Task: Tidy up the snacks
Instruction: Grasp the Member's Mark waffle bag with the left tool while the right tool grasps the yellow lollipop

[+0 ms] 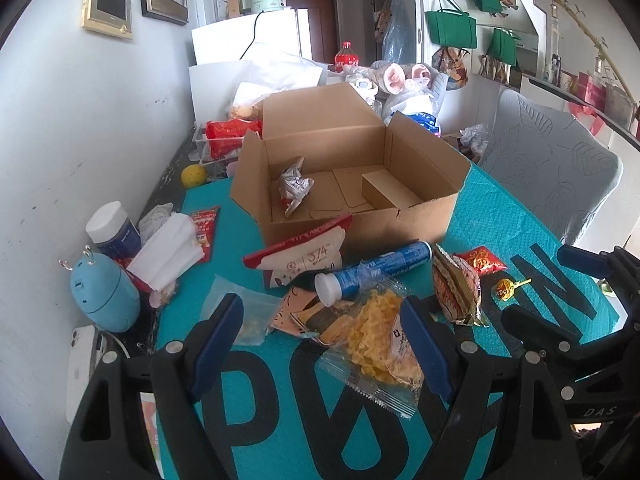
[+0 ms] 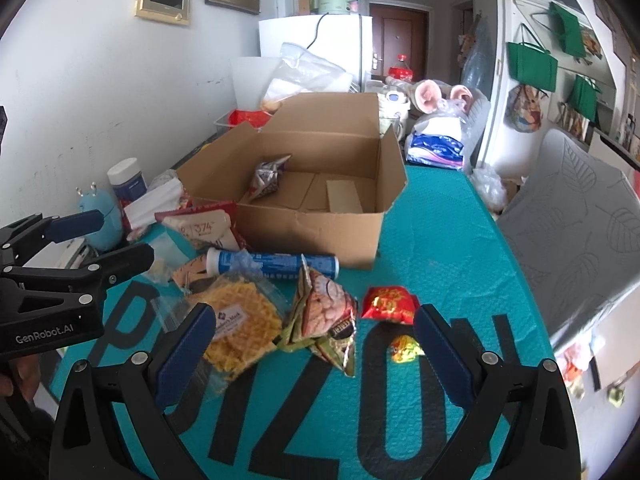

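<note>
The job here is to put the loose snacks into the cardboard box (image 1: 348, 184), and it looks like it has only just begun: one crinkly silver packet (image 1: 294, 188) lies inside the box, and the rest of the snacks sit in a heap on the teal worktop (image 2: 460, 264) just in front of it. Both tools hang over the heap. The left gripper (image 1: 324, 348) has its jaws wide apart with nothing held, and the waffle cookie bag (image 1: 376, 344) lies on the worktop between them. The right gripper (image 2: 316, 354) is wide apart too and holds nothing; under it are the green and brown snack bag (image 2: 324, 320), the small red packet (image 2: 390, 304) and a lollipop (image 2: 406, 348). I think the next move is to come down on one snack, close the jaws softly so the bag does not pop or crush, then lift it over the box wall and let go inside. The blue tube (image 1: 372, 272) is round and may roll, so it needs a grip across its middle. Some writing can be read: the white pouch (image 1: 308, 260) says "374", the waffle bag label looks like "Member's Mark" but is small and bent, so I am not sure, the left tool says "GenRobot.AI", and big dark letters on the worktop cover read something like "PO" and "IZO".
</note>
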`<state>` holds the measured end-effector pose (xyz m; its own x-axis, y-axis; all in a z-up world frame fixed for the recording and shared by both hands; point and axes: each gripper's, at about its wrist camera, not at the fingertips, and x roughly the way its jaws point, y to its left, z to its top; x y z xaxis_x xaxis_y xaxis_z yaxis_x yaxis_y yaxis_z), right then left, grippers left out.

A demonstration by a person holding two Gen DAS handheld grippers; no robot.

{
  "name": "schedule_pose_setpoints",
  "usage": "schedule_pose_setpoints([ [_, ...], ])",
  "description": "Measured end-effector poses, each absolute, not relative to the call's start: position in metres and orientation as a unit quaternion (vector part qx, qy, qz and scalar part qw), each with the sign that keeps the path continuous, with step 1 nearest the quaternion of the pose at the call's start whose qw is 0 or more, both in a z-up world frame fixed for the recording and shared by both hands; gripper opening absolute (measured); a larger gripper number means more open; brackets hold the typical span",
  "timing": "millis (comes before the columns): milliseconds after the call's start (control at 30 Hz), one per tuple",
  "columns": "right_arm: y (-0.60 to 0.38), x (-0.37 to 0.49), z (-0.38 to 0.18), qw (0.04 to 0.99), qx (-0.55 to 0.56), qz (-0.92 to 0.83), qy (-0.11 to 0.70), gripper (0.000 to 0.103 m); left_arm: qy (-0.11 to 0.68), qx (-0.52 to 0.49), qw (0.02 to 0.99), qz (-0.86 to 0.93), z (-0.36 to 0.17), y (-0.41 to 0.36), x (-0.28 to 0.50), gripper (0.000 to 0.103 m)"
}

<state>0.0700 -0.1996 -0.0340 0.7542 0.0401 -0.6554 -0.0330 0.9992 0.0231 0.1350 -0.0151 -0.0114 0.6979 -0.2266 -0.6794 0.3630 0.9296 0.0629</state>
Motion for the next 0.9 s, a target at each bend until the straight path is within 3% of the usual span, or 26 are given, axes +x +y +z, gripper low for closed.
schedule_pose_setpoints([
  [900, -0.238, 0.085, -0.102, 0.908, 0.042, 0.02, 0.417, 0.101, 0.442, 0.077, 0.869, -0.208, -0.08, -0.049, 0.167, 0.081],
])
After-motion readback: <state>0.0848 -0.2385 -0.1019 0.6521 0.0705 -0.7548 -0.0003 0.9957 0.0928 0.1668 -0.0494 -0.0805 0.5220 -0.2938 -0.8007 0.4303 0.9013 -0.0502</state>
